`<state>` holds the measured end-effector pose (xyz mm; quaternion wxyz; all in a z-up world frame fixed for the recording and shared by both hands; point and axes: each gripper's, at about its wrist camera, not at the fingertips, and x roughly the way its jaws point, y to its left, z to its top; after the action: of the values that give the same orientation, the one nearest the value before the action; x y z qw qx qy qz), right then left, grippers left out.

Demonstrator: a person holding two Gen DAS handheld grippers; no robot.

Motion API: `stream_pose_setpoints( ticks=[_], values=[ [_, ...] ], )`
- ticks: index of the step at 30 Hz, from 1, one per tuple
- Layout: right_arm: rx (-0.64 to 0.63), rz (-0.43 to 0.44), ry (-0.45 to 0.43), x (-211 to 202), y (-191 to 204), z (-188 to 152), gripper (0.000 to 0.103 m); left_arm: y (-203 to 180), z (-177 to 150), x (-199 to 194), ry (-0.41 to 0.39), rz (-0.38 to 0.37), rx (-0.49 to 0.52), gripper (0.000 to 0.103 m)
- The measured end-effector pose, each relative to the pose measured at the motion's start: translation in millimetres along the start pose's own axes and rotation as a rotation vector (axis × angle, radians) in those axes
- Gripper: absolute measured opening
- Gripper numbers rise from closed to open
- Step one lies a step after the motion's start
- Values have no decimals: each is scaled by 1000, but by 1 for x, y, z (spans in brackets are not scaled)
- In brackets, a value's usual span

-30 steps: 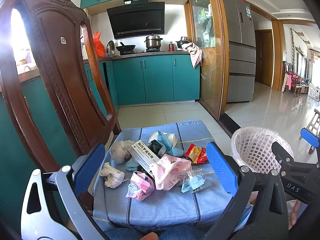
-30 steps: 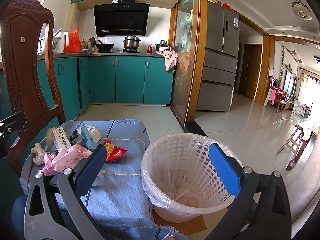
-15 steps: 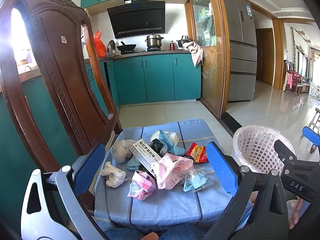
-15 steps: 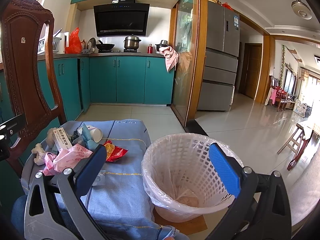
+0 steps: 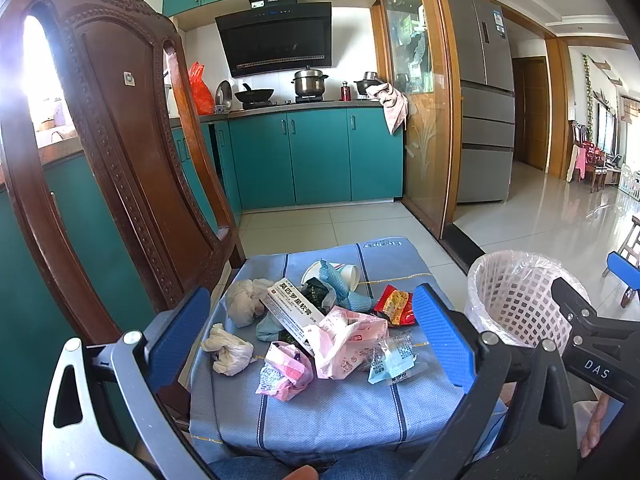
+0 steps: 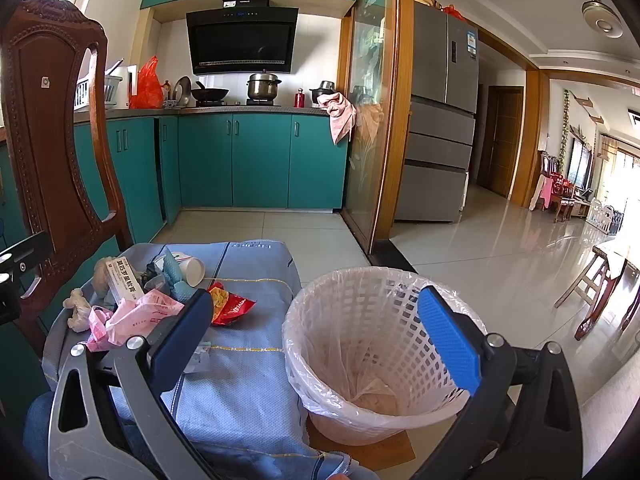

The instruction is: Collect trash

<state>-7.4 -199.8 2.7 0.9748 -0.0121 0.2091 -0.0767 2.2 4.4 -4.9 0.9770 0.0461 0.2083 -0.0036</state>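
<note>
Two hand-held grippers, left [image 5: 312,334] and right [image 6: 320,328], hang wide open, holding nothing. The trash [image 5: 320,320] sits piled on the blue cloth [image 5: 320,408]; the bin [image 6: 372,356] waits at 3 o'clock, close for dropping

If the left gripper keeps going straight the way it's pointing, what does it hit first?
Most likely the trash pile: the left gripper is open, and between its fingers lie the pink wrapper and the white box on the blue cloth. Depth is unclear, but nothing looks nearer.
</note>
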Motion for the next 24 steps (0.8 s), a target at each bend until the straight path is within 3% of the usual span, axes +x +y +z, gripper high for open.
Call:
stream_pose_setpoints(
  ticks=[24],
  values=[
    [1, -6, -5, 0, -1, 1, 100, 0, 0, 0, 0, 0, -3, 101]
  ],
)
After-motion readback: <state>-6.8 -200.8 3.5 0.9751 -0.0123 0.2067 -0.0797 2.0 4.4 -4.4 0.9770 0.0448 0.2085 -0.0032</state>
